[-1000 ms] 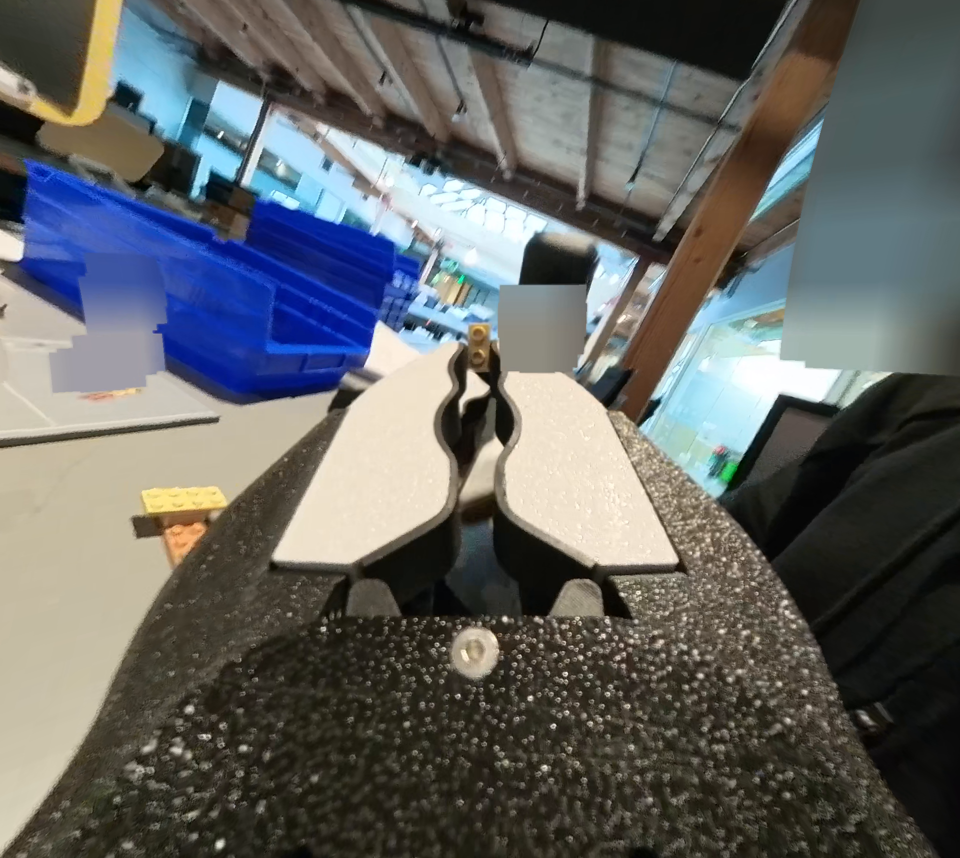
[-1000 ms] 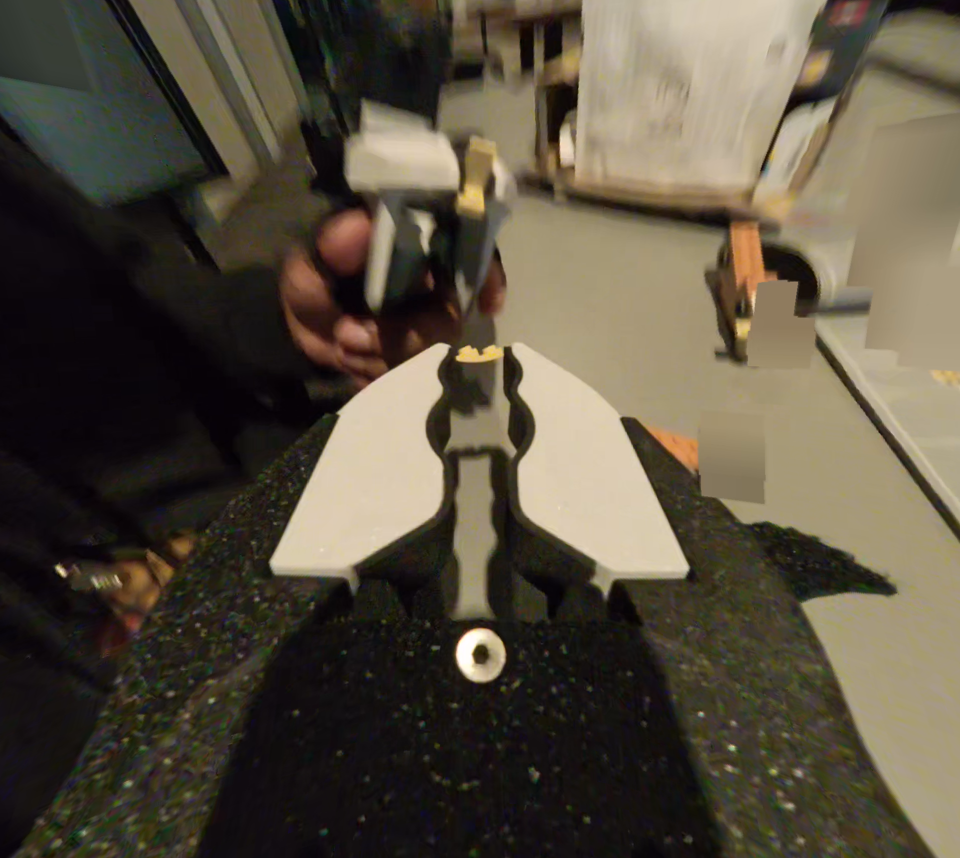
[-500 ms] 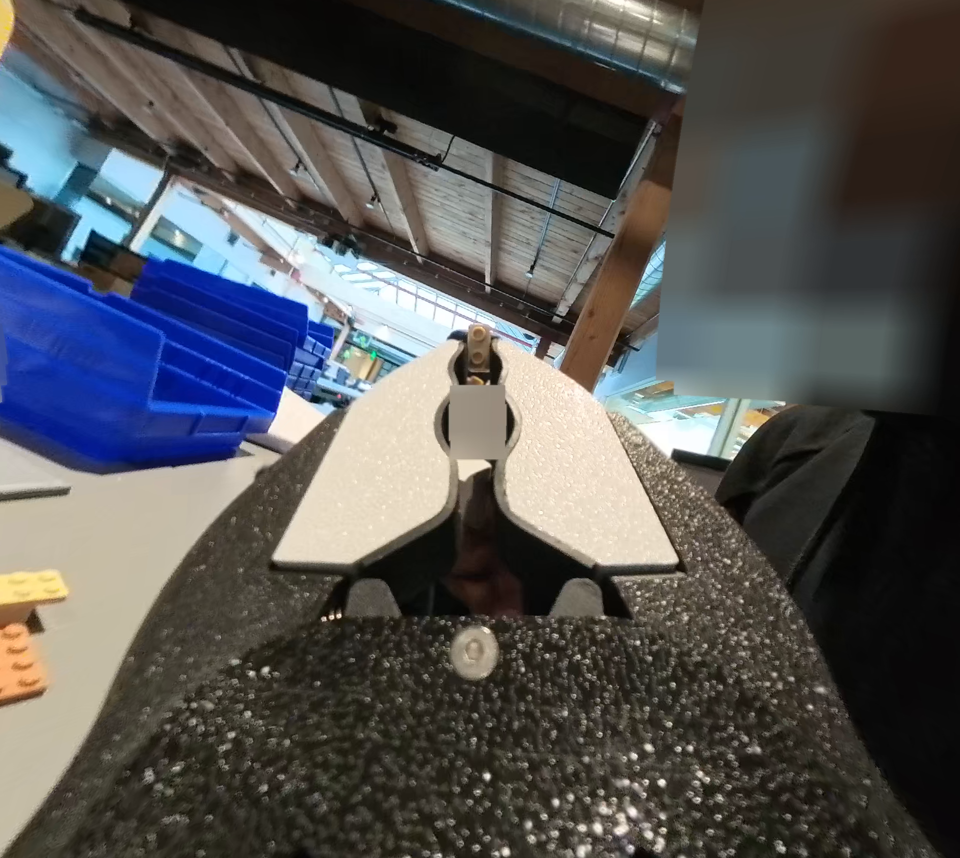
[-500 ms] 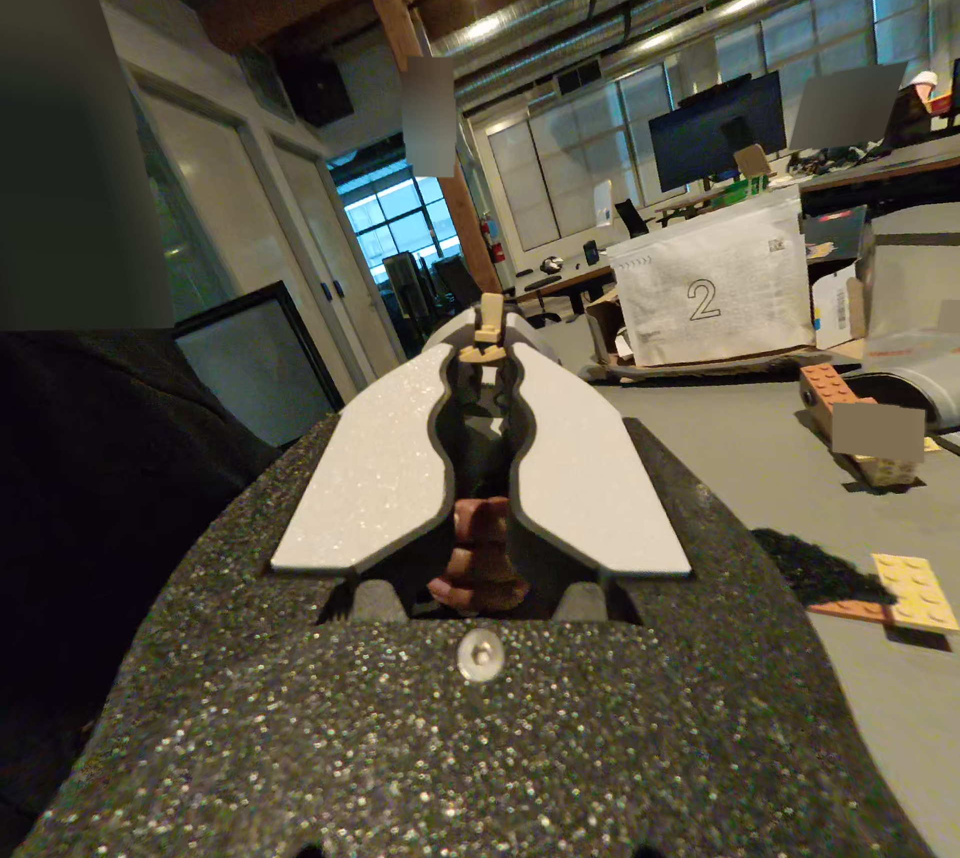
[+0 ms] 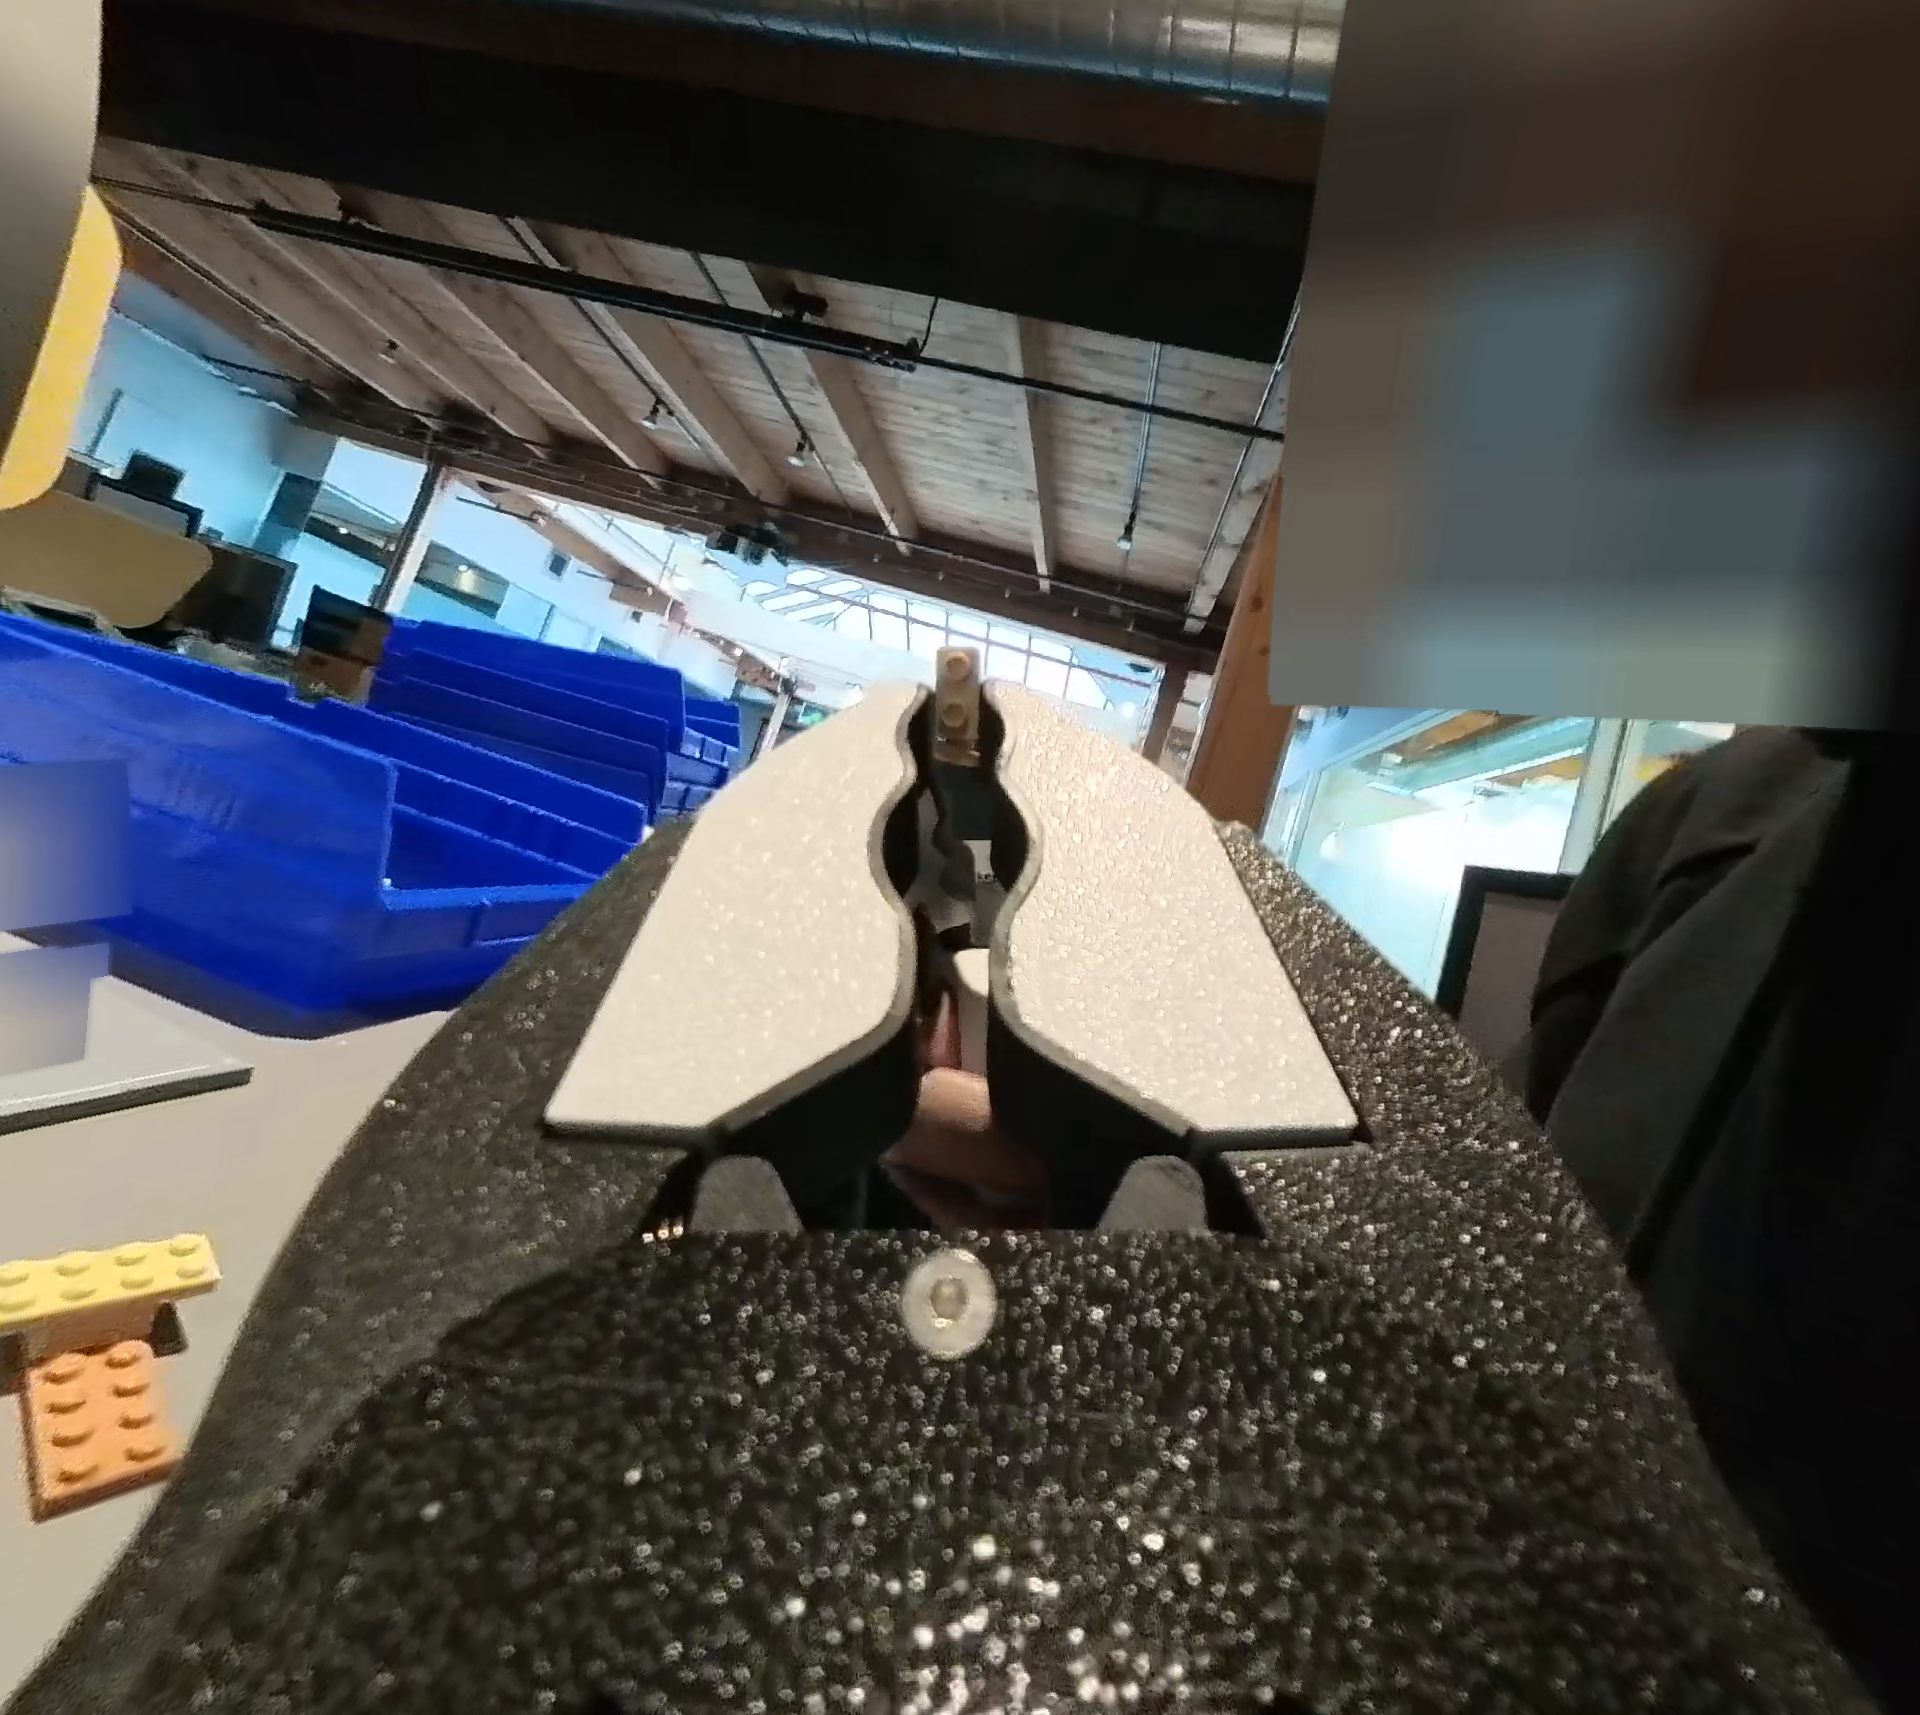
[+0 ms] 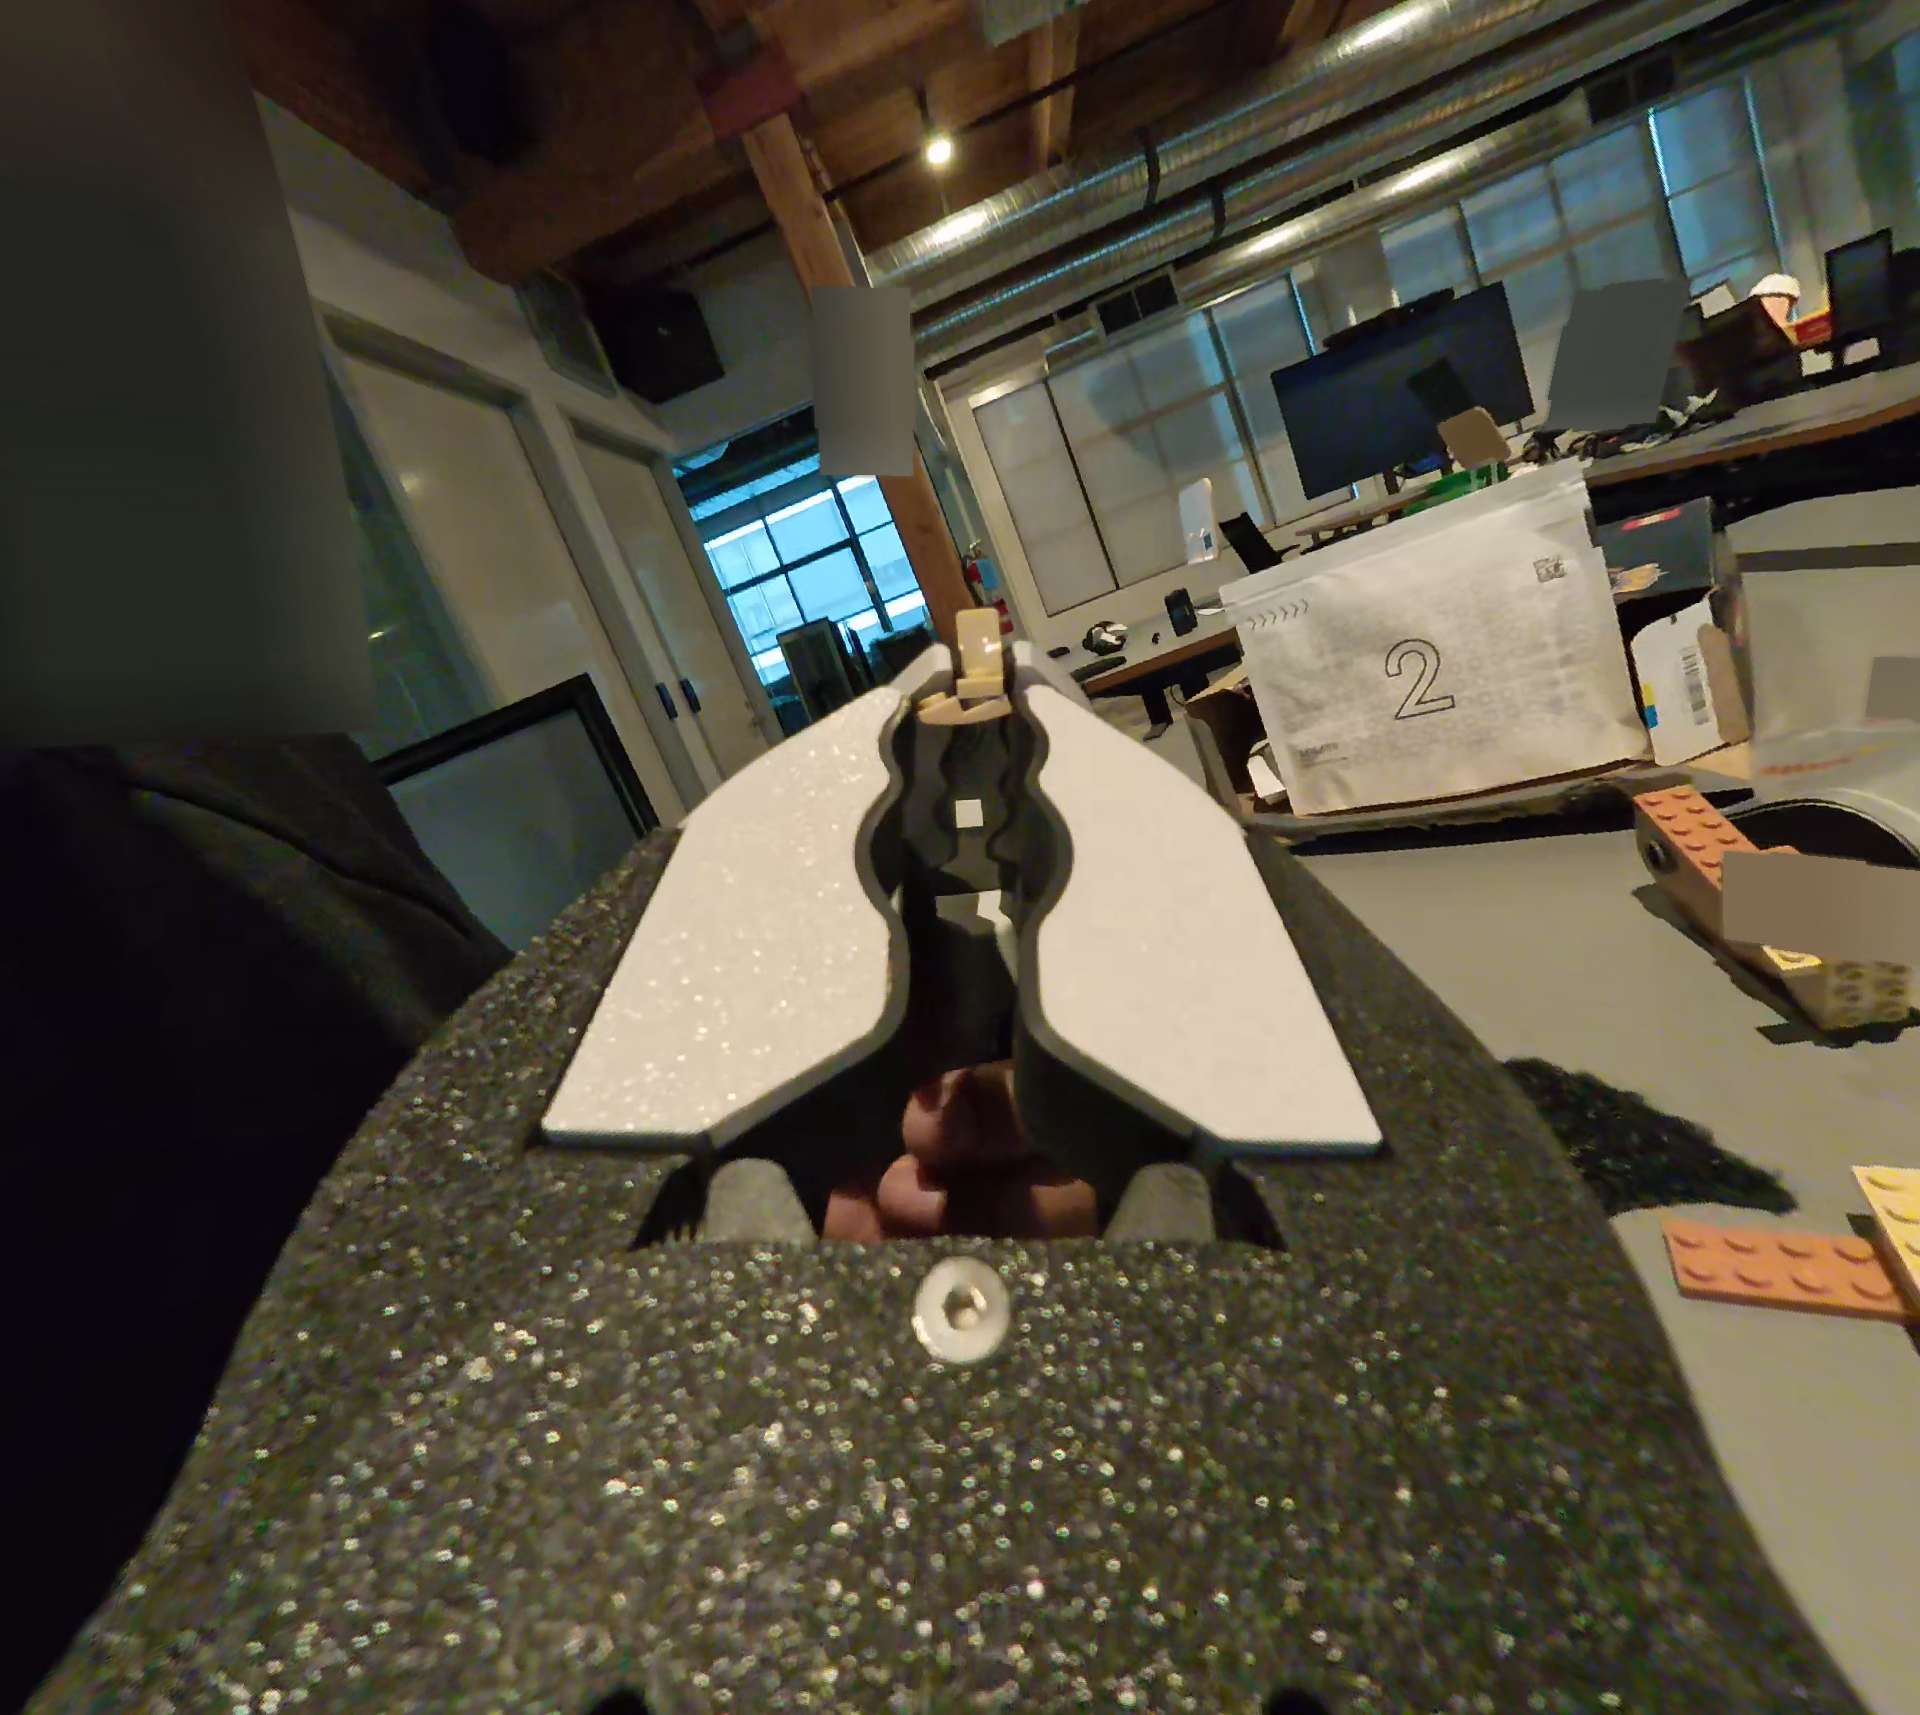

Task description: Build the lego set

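Between L claw [image 5: 956, 709] tips: tan piece [image 5: 954, 704].

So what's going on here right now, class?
A person holds two grippers up off the grey table. The left gripper pinches a small tan plate; the right gripper pinches another tan piece. Other pieces wait on the table: a yellow plate on an orange plate.
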Motion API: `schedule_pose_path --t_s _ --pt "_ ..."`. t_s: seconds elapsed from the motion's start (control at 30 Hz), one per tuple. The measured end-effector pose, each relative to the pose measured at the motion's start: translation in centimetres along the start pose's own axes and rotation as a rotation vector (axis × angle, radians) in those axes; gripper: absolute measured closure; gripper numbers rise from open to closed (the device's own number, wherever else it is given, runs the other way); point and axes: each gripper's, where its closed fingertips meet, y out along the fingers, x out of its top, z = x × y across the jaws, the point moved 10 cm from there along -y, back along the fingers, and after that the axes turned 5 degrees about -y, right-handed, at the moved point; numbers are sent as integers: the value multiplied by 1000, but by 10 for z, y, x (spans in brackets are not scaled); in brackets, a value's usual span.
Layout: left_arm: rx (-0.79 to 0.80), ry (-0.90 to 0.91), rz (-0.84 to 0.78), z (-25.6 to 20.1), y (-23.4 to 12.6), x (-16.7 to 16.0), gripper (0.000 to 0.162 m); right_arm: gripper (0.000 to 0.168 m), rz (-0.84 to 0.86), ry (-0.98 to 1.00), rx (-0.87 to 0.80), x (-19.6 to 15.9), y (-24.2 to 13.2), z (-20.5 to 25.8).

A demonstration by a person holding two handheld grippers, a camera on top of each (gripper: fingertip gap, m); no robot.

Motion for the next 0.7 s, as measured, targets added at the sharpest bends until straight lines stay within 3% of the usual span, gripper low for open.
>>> schedule_pose_path --t_s 0.7 --pt "-30 83 251 -25 48 24 155 152 -155 -75 55 31 -18 14"
